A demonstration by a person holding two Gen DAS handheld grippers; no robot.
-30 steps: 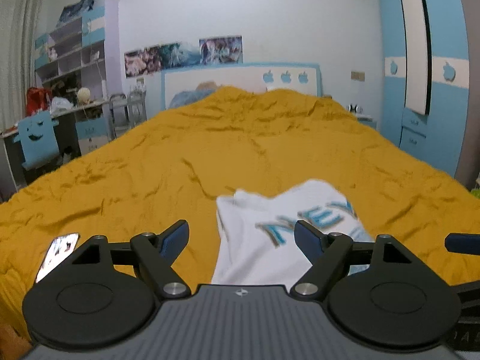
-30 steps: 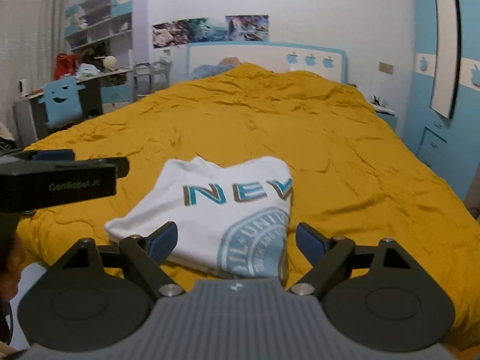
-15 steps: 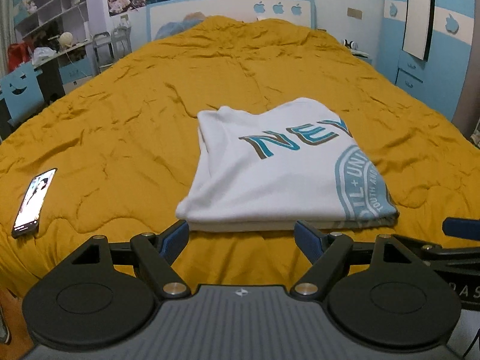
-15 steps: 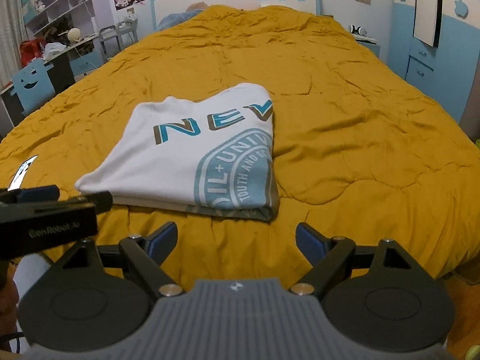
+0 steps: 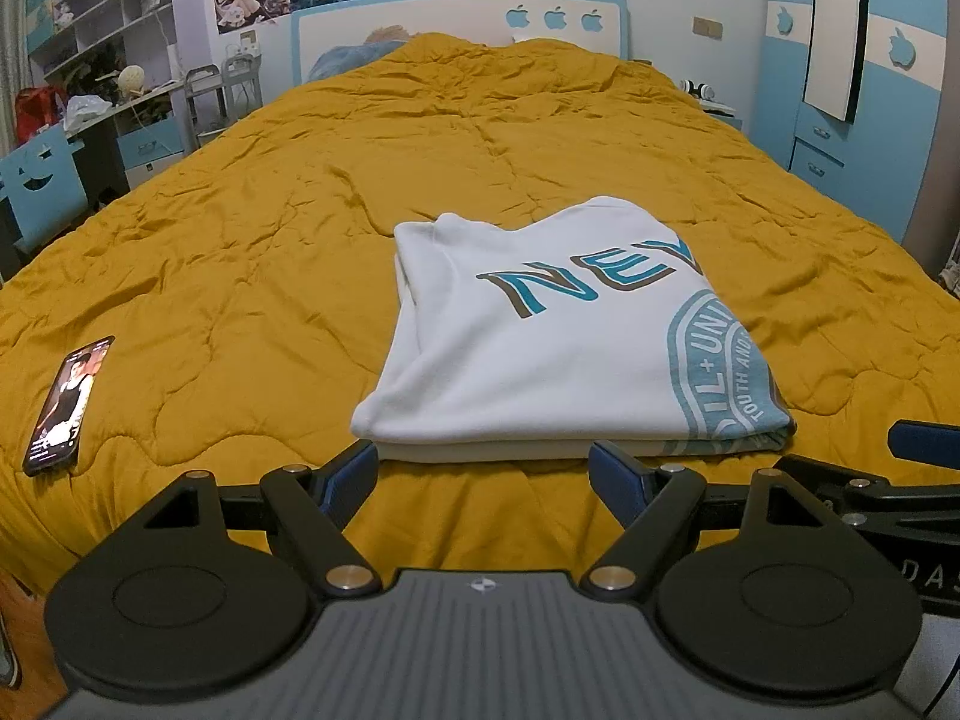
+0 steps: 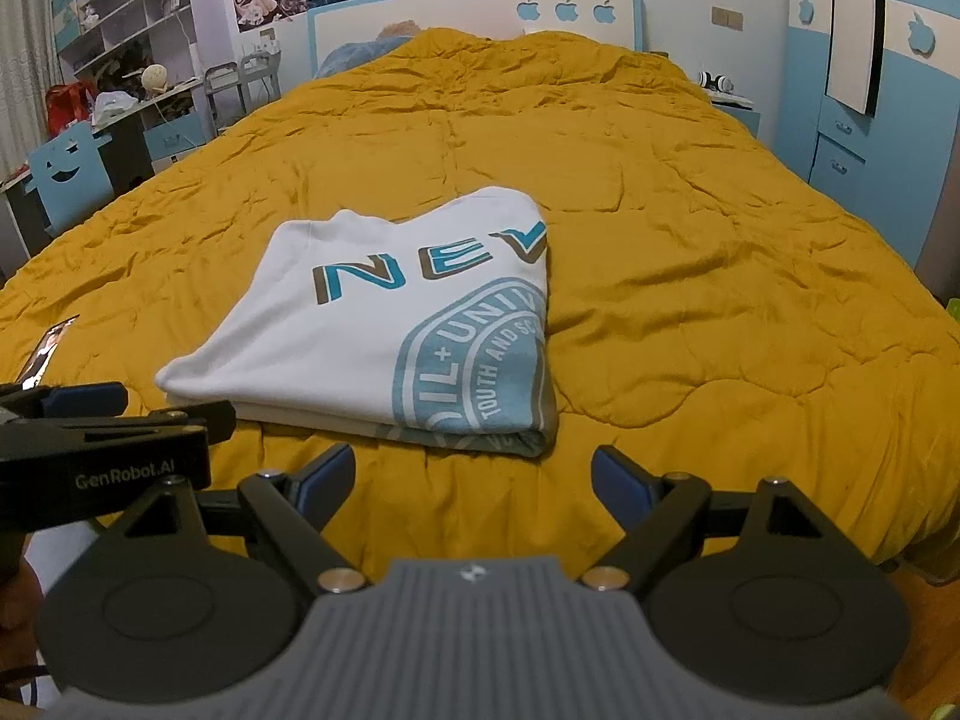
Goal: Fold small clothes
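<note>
Left wrist view: white T-shirt (image 5: 540, 348) folded flat, teal print up; both tools spread, holding nothing.

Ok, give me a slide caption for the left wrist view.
Open left gripper faces a folded white T-shirt on a mustard quilt, phone at left.

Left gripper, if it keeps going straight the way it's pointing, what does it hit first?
Probably the near edge of the folded white shirt, which lies just ahead between the open jaws of the left gripper. If angled lower, it could touch the yellow quilt first; depth is unclear.
</note>
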